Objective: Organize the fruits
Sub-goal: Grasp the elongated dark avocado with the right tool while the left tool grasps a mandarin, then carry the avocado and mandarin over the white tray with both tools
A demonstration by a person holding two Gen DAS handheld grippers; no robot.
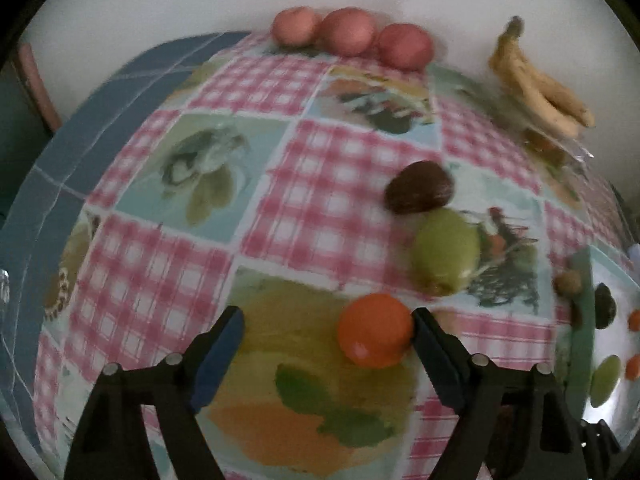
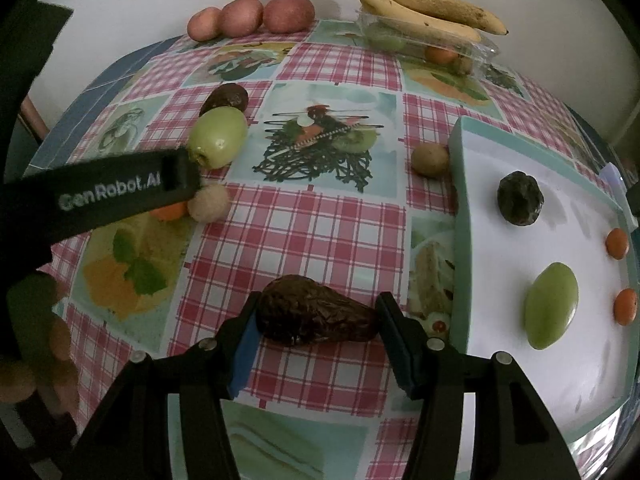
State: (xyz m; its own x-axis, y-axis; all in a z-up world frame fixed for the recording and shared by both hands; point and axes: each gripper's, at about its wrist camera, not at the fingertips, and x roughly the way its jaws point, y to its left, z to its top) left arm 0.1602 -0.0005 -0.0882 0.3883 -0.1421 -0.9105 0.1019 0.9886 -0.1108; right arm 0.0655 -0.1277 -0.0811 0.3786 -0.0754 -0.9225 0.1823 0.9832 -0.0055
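An orange fruit (image 1: 374,330) lies on the patterned tablecloth between the jaws of my left gripper (image 1: 327,316). It rests against the right finger (image 1: 434,352), while the left finger (image 1: 222,344) stands well clear, so this gripper is open. In the right wrist view the left gripper's black body (image 2: 120,192) covers most of the orange fruit (image 2: 170,211). My right gripper (image 2: 319,300) is shut on a dark wrinkled avocado (image 2: 316,312), a pad at each end. Just right of it stands a white tray (image 2: 464,200) with a teal rim.
The tray holds a dark fruit (image 2: 520,198), a green one (image 2: 552,312) and two small orange ones (image 2: 617,243). A brown fruit (image 2: 430,159) lies beside it. A green fruit (image 2: 218,136), dark avocado (image 2: 224,98), three reddish fruits (image 2: 240,16) and bananas (image 2: 432,12) lie farther back.
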